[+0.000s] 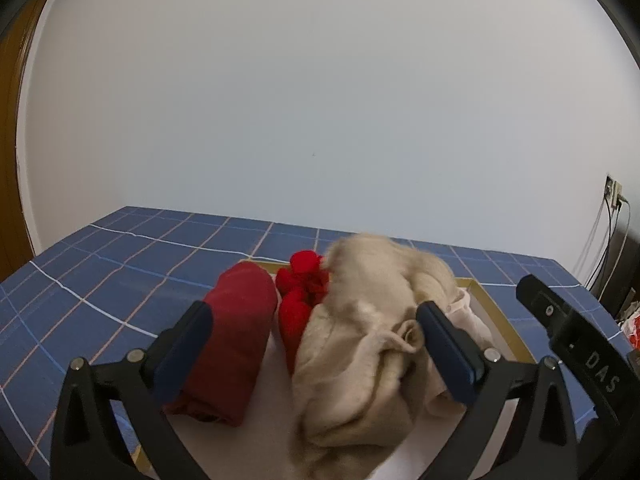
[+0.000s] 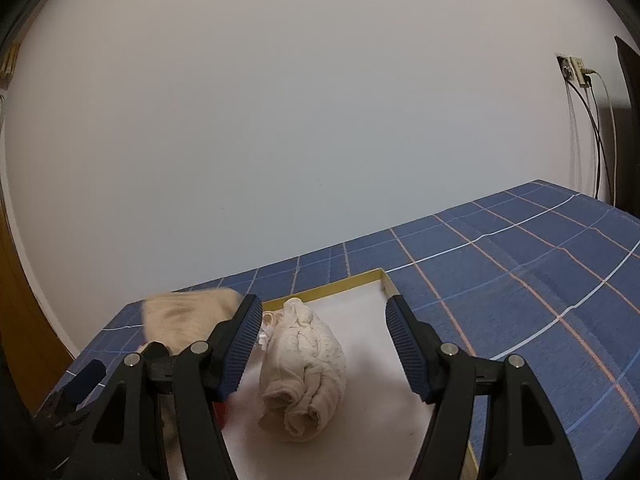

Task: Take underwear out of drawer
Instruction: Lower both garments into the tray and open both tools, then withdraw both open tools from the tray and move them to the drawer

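Nearest the left wrist lens, a beige rolled undergarment (image 1: 360, 364) lies in the shallow, white-floored drawer (image 1: 496, 312), its far end blurred, flanked by the blue-padded fingers of the left hand-held gripper (image 1: 316, 348), whose jaws stand wide apart and press on nothing. Beside it on the left sit a bright red bundle (image 1: 302, 292) and, further left, a dark red rolled garment (image 1: 232, 344), which lies against the left finger (whether it touches the pad cannot be told).

Seen from the right wrist, a second, paler roll of underwear (image 2: 304, 380) with a fine dotted print rests on the drawer's white floor (image 2: 360, 360), lying between the fingers of the right hand-held gripper (image 2: 320, 344); the jaws are parted and clear of the cloth on both sides. To the left of that gripper's left finger the beige garment (image 2: 188, 316) shows again, blurred.

Yellow-edged drawer walls (image 2: 340, 284) frame the clothes, and the drawer sits on a blue checked cloth (image 2: 520, 280) with white and pink lines. Behind runs a plain white wall (image 2: 280, 120), with a socket and trailing cables (image 2: 576, 76) at right and a strip of brown woodwork (image 1: 8, 160) at the left edge.
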